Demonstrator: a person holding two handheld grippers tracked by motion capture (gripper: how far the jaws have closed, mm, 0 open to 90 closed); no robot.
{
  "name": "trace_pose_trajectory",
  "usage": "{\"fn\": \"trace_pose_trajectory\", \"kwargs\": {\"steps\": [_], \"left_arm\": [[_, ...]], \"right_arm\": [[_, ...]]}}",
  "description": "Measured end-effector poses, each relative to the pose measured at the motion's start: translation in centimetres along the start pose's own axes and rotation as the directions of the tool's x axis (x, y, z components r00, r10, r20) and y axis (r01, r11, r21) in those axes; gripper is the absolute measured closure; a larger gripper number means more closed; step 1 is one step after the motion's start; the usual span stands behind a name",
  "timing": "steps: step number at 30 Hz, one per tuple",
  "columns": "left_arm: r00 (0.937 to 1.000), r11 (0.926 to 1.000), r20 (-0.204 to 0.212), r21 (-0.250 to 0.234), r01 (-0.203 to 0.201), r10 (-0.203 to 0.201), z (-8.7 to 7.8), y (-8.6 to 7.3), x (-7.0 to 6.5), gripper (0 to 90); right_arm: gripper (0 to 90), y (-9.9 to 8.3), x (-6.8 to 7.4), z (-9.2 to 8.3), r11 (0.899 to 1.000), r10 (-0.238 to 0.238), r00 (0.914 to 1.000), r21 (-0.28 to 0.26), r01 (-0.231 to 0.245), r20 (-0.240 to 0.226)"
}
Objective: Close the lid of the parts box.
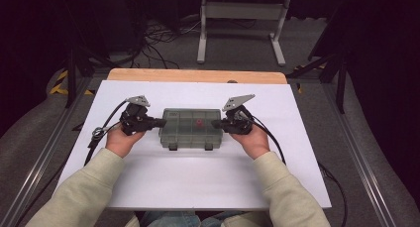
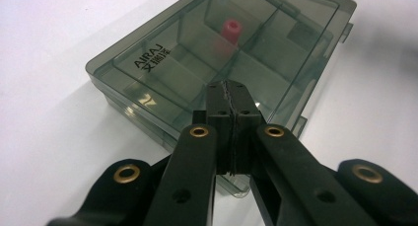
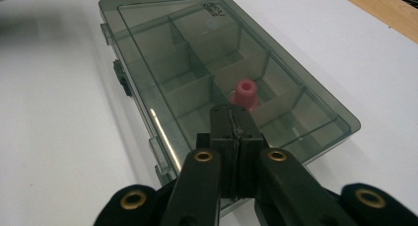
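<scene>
A smoky clear plastic compartment box (image 1: pixel 190 127) lies lid-down-closed on the white sheet, two latches on its near side. A small red cap-like piece (image 1: pixel 198 123) sits in one inner compartment, also plain as the red piece (image 2: pixel 231 29) and the red piece (image 3: pixel 245 93). My left gripper (image 1: pixel 161 122) is shut and empty, tips at the box's left end; in its own view the left gripper (image 2: pixel 230 86) hovers over the box (image 2: pixel 167 73). My right gripper (image 1: pixel 216 123) is shut and empty at the right end; the right gripper (image 3: pixel 230 109) hangs over the box (image 3: pixel 197 48).
The white sheet (image 1: pixel 148 182) covers a wooden table (image 1: pixel 198 76) whose far edge shows. Cables trail from both grippers across the sheet. Beyond the table stand a white frame (image 1: pixel 242 19) and floor cables; metal rails run along both sides.
</scene>
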State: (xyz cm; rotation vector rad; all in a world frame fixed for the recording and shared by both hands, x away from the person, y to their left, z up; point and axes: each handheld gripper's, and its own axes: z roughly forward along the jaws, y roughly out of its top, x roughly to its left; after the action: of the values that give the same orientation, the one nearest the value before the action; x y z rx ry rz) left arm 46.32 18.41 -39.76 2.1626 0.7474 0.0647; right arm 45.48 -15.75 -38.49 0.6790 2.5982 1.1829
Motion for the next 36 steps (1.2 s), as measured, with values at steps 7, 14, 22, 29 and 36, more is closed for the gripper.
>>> {"fn": "trace_pose_trajectory", "kwargs": {"steps": [7,14,22,29,36], "left_arm": [[0.9998,0.999,0.004,0.041,-0.018,0.018,0.6,-0.2,-0.1,89.8],[0.9996,0.9981,0.027,0.061,-0.006,0.004,0.9,-0.3,0.0,89.8],[0.9991,0.9951,0.042,0.098,-0.01,0.005,1.3,-0.4,0.0,89.8],[0.9986,0.9934,0.053,0.114,-0.01,0.004,1.6,-0.5,0.0,89.8],[0.9983,0.9904,0.048,0.133,-0.04,0.034,2.0,-0.7,-0.2,89.7]], "right_arm": [[89.8,-0.6,0.2,0.2,0.999,0.013,0.9999,0.035,-0.013,0.006],[89.8,-1.0,0.4,0.7,0.998,0.009,1.0,0.07,-0.009,0.002],[89.8,-1.3,0.5,1.0,0.995,0.011,0.9999,0.098,-0.01,-0.008],[89.7,-1.5,0.5,1.2,0.994,0.014,0.9998,0.111,-0.012,-0.014],[89.2,-1.7,0.7,1.5,0.992,0.005,0.9999,0.127,-0.003,-0.011]]}}
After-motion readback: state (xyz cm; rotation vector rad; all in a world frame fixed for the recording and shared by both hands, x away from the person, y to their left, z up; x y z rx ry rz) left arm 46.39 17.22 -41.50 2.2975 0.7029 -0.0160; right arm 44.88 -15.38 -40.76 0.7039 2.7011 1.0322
